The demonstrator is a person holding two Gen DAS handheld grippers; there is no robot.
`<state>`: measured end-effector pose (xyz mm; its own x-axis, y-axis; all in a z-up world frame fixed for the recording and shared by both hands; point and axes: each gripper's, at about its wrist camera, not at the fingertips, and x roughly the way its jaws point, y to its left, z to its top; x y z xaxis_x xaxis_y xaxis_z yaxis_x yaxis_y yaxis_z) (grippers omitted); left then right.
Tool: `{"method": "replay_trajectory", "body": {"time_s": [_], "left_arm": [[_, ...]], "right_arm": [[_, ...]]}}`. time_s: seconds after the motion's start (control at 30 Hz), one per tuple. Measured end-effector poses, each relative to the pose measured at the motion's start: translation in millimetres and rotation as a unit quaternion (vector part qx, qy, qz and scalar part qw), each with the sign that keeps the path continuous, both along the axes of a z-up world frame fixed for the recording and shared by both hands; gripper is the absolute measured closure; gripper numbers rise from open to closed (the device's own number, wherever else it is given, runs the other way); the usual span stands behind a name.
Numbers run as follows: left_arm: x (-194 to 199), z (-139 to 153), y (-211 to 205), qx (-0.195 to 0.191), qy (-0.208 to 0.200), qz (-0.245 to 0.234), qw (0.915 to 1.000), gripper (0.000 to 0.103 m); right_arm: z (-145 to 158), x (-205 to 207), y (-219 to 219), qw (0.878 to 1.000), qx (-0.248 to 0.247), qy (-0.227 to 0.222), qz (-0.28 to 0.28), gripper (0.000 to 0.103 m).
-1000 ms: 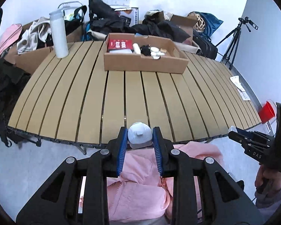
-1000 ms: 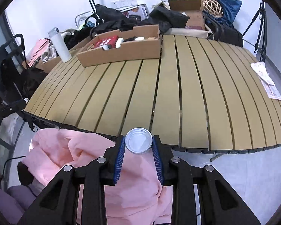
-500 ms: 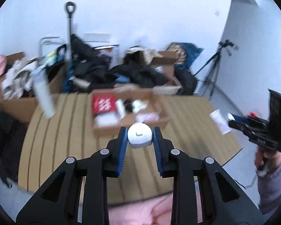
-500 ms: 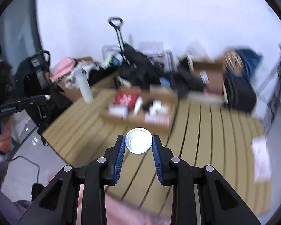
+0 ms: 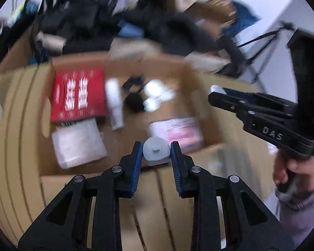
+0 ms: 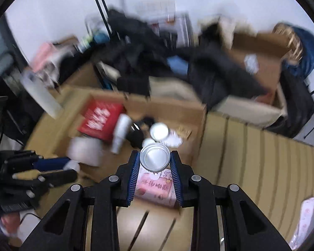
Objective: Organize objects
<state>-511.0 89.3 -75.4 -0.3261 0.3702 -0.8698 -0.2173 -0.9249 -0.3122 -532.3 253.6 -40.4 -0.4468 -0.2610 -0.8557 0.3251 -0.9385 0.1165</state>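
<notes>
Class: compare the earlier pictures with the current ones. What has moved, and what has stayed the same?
Both tools travelled from the table's near edge forward to above the cardboard box. The left tool still grips the white cap-like object; the right tool still grips the silver-topped can. Nothing was released. The box's contents look unmoved.
</notes>
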Motion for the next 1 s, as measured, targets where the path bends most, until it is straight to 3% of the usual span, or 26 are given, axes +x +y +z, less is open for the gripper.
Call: {"method": "replay_trajectory", "body": {"time_s": [0.07,0.2,0.27,0.33,0.37,0.4,0.5,0.57,0.63,0.73,0.8,1.0], "left_arm": [[-10.7,-24.7,-2.1,-0.007,-0.016,0.017,0.9997,0.079],[-23.0,-47.2,3.2,-0.02,-0.027,-0.007,0.9994,0.078],[-26.3,-50.7,3.8,-0.032,-0.026,-0.005,0.9991,0.07],[-28.0,-44.8,3.1,-0.022,-0.018,-0.006,0.9996,0.063],[-27.8,-38.0,2.2,-0.021,-0.008,-0.009,0.9997,0.058],[-27.0,-30.1,1.6,-0.025,0.002,-0.01,0.9997,0.057],[-24.7,-7.8,-3.8,-0.044,0.028,-0.009,0.9986,0.053],[-22.6,9.9,-13.3,-0.064,0.035,0.001,0.9973,0.028],[-19.1,27.7,-27.0,-0.089,0.051,0.017,0.9946,0.02],[-8.0,54.6,-60.1,-0.149,0.045,0.025,0.9875,0.02],[5.6,71.7,-81.5,-0.166,0.051,0.034,0.9842,0.02],[66.9,126.4,-126.9,-0.149,0.076,0.088,0.9819,0.018]], "right_arm": [[-33.5,-17.7,-7.5,0.999,0.021,-0.022,-0.01,0.071],[-67.4,-41.4,-13.1,0.998,0.04,-0.045,-0.019,0.071],[-81.5,-50.0,-14.1,0.996,0.058,-0.063,-0.013,0.068],[-89.0,-51.0,-16.6,0.995,0.084,-0.061,-0.01,0.048],[-89.5,-50.1,-16.7,0.995,0.084,-0.057,-0.007,0.03],[-88.6,-49.2,-16.9,0.996,0.067,-0.059,0.002,0.024],[-73.4,-44.4,-16.7,0.997,0.058,-0.047,-0.003,0.022],[-53.4,-39.7,-13.1,0.998,0.048,-0.038,-0.004,0.022],[-28.0,-33.0,-7.5,0.999,0.042,-0.03,-0.004,0.022],[13.9,-14.5,3.8,0.998,0.063,-0.005,0.001,0.022],[38.3,2.5,15.8,0.997,0.074,0.01,0.002,0.022],[91.0,56.4,48.8,0.996,0.078,0.034,-0.032,0.021]]}}
